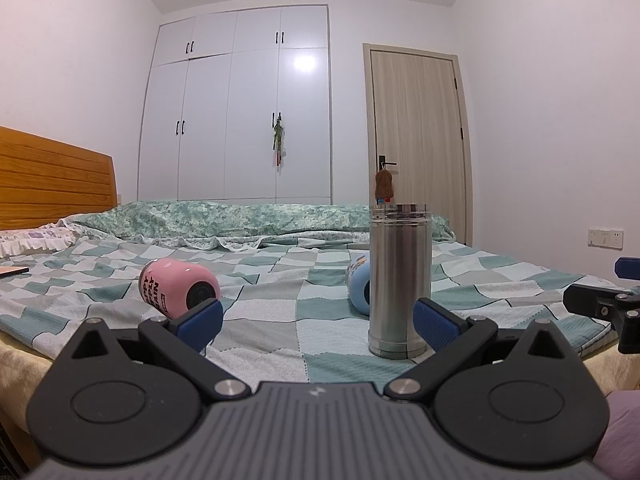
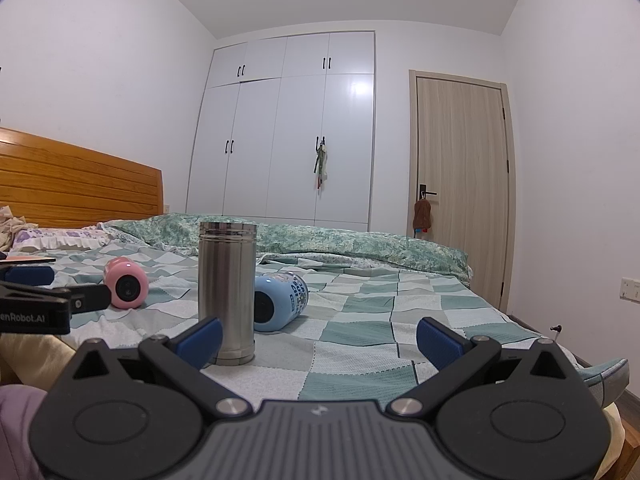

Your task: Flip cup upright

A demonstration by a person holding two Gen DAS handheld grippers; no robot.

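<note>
Landmark is the steel cup [image 1: 400,280], standing upright on the checkered bedspread [image 1: 280,280] near the bed's front edge, open end not clear from here. Left of the steel cup and a bit further back, pink cup [image 1: 178,288] lies on its side, base facing the cameras, printed text on its wall. Left gripper [image 1: 318,322] sits low in front of the steel cup, jaws spread wide and holding nothing; its right blue pad sits just beside the steel cup's lower wall, contact can't be told, its left pad overlaps the pink cup's base in view. Directly behind the steel cup on its right side in the right wrist view, blue cup [image 2: 280,300] lies on its side, base toward camera, patterned wall pointing away. Right gripper [image 2: 318,342] is also in front of the steel cup and to its right, jaws wide apart, empty, left pad just in front of the steel cup's base. Far behind the steel cup: folded green quilt [image 2: 360,244], white wardrobe [image 2: 288,128], wooden door [image 2: 460,160] to the right of it. Wooden headboard [image 2: 80,188] far left of the steel cup
</note>
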